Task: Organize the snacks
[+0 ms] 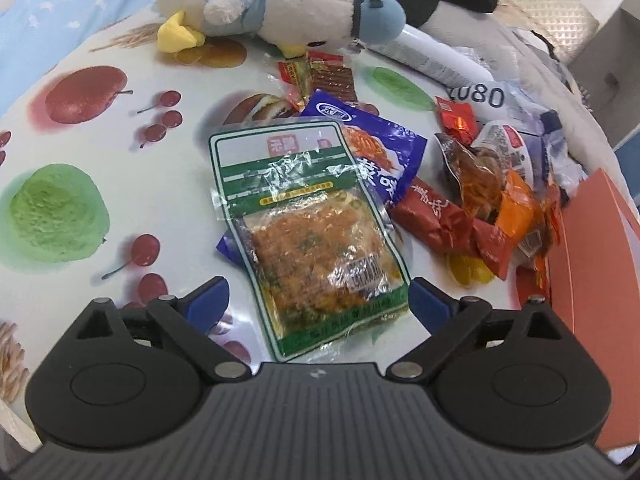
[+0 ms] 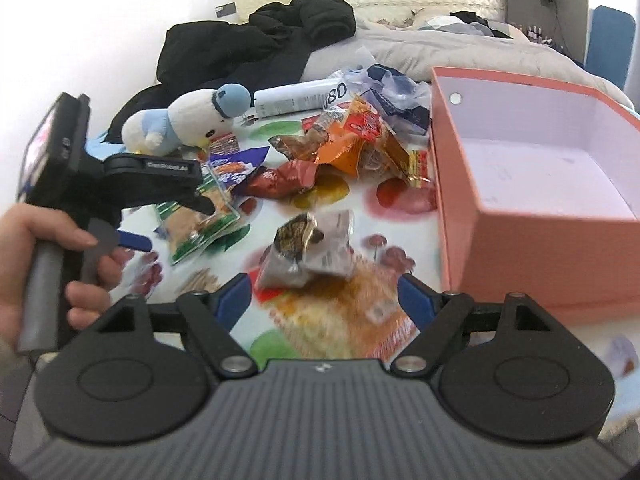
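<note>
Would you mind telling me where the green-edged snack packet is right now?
The green-edged packet lies on the fruit-print cloth at the centre of the left wrist view, overlapping a purple packet, between the open jaws of the left gripper.

The green-edged packet (image 1: 308, 236) is clear, glossy, crinkled plastic film, and the purple bag (image 1: 376, 148) under it shines the same way. The red wrappers (image 1: 448, 224) look like creased foil. The grey-brown pouch (image 2: 308, 246) seems matt, though blur makes that uncertain. The fruit-print cloth (image 1: 80, 152) looks smooth. The plush toy (image 1: 280, 4) is fuzzy fabric. The pink box (image 2: 520, 240) is matt cardboard. The left gripper (image 1: 316, 300) and the right gripper (image 2: 324, 294) are matt black plastic, ribbed, with small bright metal pins.
</note>
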### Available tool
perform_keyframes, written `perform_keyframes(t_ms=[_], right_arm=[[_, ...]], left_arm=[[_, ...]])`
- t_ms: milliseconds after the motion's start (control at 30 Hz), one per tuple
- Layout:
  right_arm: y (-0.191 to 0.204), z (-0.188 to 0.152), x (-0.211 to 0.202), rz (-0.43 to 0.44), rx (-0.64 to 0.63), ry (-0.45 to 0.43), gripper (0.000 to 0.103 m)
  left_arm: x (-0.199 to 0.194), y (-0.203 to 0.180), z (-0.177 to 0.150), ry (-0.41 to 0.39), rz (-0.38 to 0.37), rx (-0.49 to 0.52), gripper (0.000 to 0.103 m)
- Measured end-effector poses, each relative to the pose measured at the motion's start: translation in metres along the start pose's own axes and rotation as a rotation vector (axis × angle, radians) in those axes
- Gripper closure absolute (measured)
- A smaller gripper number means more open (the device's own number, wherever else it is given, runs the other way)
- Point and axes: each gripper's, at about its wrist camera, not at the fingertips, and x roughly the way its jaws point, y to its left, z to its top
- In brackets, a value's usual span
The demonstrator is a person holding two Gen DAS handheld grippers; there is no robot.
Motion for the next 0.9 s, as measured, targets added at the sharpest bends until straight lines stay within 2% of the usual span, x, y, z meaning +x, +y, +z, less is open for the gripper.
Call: perform_keyframes(t_ms=[100, 300, 500, 633, 733, 900], right_arm=[[0.001, 0.008, 0.021, 0.012, -0.02, 0.005, 0.021], [0.005, 0.015, 0.056, 0.023, -0.073, 0.028, 0.021], [0.003, 0.015, 0.083, 0.033, -0.08, 0.081, 0.021], [0.003, 0.013, 0.089, 0.068, -0.088, 0.086, 0.022], [0.001, 0.011, 0.096, 0.111, -0.078, 0.121, 0.023], [0.003, 0.012, 0.097, 0.106, -0.082, 0.113, 0.032]], left_arm=[[0.01, -0.001, 0.006, 0.019, 0.031, -0.05, 0.003], [0.025, -0.014, 0.018, 0.038, 0.105, -0.057, 0.0], [0.036, -0.028, 0.019, 0.062, 0.179, 0.024, 0.0], [0.039, -0.034, 0.01, 0.05, 0.204, 0.093, 0.0], [0.039, -0.036, 0.005, 0.042, 0.212, 0.124, 0.001], [0.033, -0.036, 0.001, 0.033, 0.213, 0.162, 0.01]])
